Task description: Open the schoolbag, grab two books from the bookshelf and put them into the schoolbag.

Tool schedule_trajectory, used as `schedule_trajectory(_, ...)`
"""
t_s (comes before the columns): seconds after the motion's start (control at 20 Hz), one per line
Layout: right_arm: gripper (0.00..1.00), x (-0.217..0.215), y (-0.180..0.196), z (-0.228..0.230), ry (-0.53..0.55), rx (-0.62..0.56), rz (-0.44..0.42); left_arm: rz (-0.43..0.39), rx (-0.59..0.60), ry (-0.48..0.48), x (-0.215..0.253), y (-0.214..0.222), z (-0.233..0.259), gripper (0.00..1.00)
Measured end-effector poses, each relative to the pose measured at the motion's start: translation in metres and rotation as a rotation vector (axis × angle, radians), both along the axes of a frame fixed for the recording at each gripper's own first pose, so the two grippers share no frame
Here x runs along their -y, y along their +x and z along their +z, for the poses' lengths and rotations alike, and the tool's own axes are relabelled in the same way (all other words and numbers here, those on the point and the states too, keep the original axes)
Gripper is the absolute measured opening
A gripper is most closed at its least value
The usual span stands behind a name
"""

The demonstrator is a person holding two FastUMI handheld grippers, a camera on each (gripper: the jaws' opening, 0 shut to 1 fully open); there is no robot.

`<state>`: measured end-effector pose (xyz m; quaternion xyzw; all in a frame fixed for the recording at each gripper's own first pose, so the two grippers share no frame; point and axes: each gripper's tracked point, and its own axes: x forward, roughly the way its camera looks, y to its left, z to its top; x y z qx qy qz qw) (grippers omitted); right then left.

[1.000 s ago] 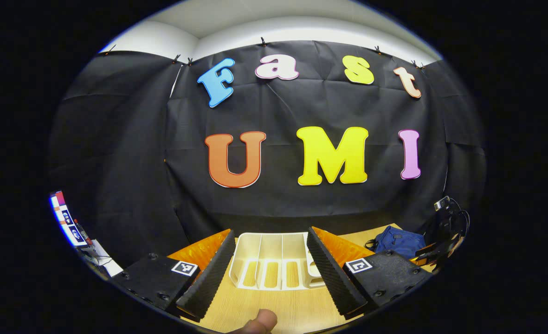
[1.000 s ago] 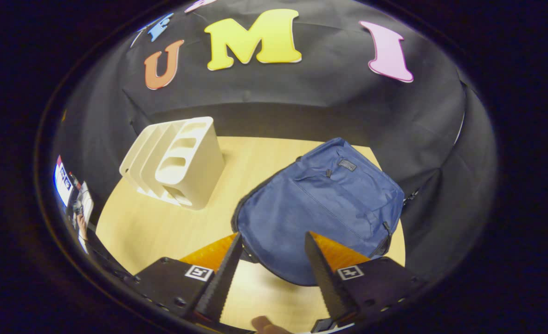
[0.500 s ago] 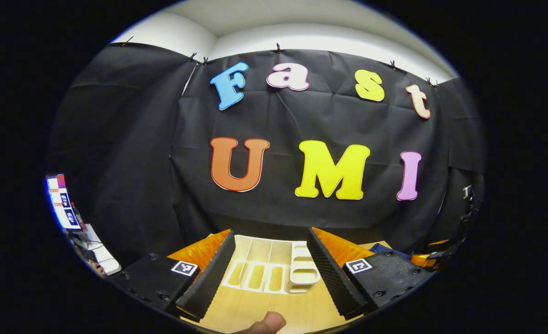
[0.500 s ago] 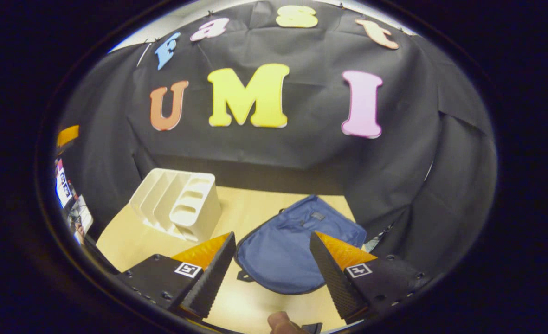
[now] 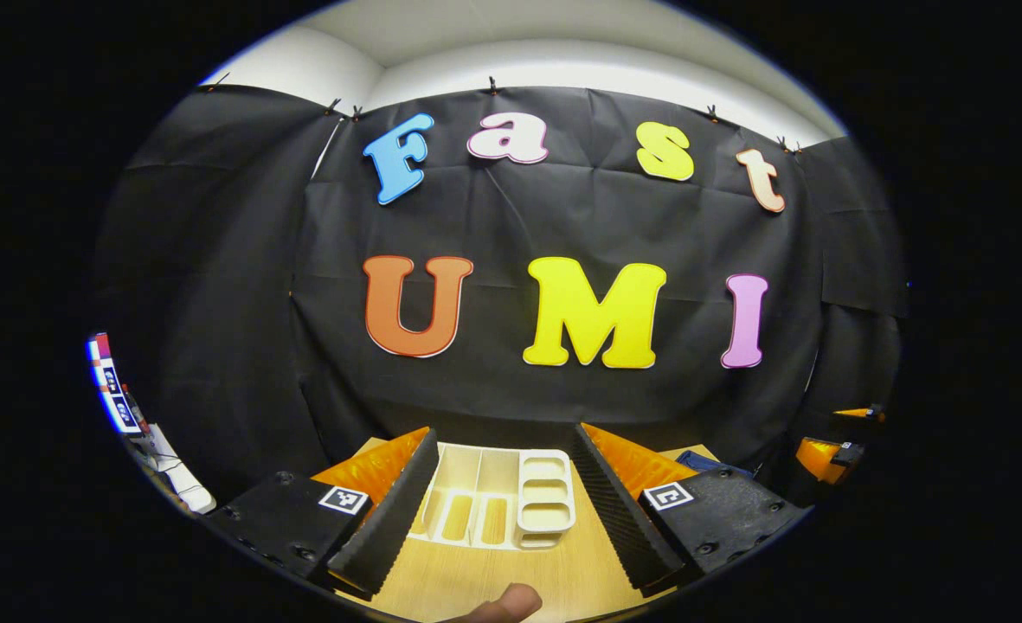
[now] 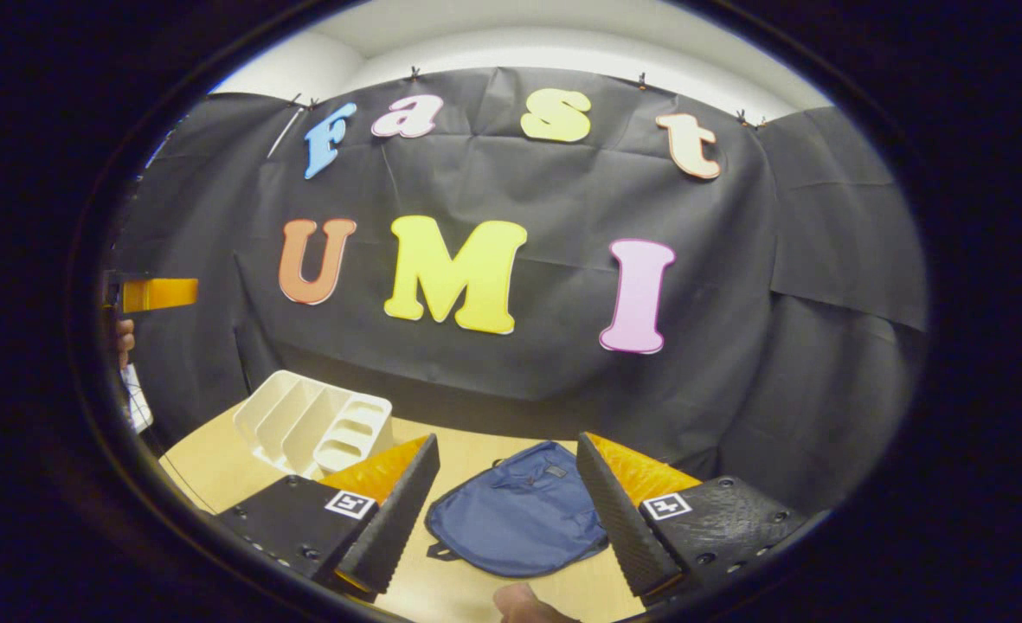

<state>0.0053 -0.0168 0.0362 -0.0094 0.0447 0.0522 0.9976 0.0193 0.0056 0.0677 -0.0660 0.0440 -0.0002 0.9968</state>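
Observation:
A white slotted bookshelf [image 5: 498, 497] stands on the wooden table, seen between the fingers of my open left gripper [image 5: 502, 437], which hovers in front of it and holds nothing. I see no book in its slots. In the right gripper view the blue schoolbag [image 6: 519, 519] lies flat on the table with its zip closed, below and beyond my open right gripper [image 6: 507, 439]. The bookshelf [image 6: 311, 424] stands to the left of the bag. A corner of the schoolbag [image 5: 701, 463] peeks out past my left gripper's right finger.
The wooden table [image 6: 208, 459] ends at the black cloth wall behind the bookshelf and bag. Part of the left gripper [image 6: 160, 294] and the hand holding it show at the far left of the right gripper view. A thumb [image 5: 502, 601] shows at the bottom edge.
My right gripper has risen and drawn back from the schoolbag, which now looks smaller and lower. The left gripper has shifted slightly, and most of the bag has slid behind its right finger.

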Motion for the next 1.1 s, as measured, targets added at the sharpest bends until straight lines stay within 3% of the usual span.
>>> schedule_trajectory(0.25, 0.96, 0.003, -0.01, 0.015, 0.009, 0.067, -0.031, -0.018, 0.006, -0.001, 0.011, 0.006, 0.001, 0.99)
schedule_trajectory(0.55, 0.96, 0.007, -0.005, 0.012, 0.007, 0.064, -0.056, -0.04, 0.018, -0.023, 0.019, 0.005, -0.004, 0.99)
schedule_trajectory(1.1, 0.98, 0.011, 0.008, 0.028, 0.025, 0.105, -0.098, -0.029, 0.007, 0.055, 0.019, 0.004, -0.021, 0.99)
